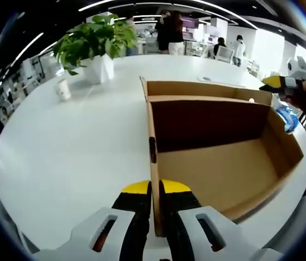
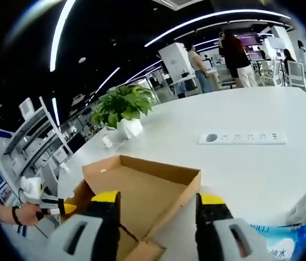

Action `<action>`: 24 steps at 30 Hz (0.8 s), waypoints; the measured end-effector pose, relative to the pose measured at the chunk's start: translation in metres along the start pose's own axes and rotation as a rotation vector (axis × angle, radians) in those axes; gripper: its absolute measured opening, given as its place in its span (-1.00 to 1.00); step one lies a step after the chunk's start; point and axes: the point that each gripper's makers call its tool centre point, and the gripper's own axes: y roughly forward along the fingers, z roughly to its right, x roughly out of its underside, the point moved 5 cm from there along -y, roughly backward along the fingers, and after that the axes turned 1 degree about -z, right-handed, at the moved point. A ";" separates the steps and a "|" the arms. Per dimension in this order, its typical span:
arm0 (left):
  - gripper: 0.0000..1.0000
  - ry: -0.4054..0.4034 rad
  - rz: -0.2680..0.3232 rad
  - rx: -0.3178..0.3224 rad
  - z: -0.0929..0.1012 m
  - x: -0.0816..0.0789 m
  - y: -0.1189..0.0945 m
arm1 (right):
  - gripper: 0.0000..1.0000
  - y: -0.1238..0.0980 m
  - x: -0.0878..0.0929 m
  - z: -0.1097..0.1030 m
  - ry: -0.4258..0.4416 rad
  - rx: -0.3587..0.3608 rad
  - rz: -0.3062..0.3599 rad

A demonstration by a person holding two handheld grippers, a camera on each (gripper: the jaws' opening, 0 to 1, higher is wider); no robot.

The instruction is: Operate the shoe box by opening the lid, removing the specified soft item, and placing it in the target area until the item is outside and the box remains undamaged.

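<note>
left gripper [image 1: 155, 187] pinches the shoe box [image 1: 218, 163] wall; right gripper [image 2: 158, 201] gapes.

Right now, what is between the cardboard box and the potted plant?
Only bare white table separates box from plant, in the left gripper view.

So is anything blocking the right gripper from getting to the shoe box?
No, nothing visible is in the way. The right gripper is open, and a corner of the open cardboard shoe box sits right between its jaws. The left gripper is pinching the box's side wall.
</note>
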 end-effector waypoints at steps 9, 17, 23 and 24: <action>-0.92 -0.003 -0.002 0.001 -0.001 0.000 0.002 | 0.07 0.011 -0.001 0.009 0.000 0.030 -0.029; -0.92 -0.003 -0.002 0.002 0.000 0.000 0.001 | 0.07 0.009 -0.001 0.012 0.018 0.059 -0.041; -0.92 -0.003 -0.001 0.004 0.000 0.000 0.000 | 0.06 0.012 0.005 0.014 0.024 0.063 -0.064; -0.92 -0.002 -0.001 0.004 0.001 0.000 0.000 | 0.06 0.012 0.006 0.014 0.027 0.064 -0.068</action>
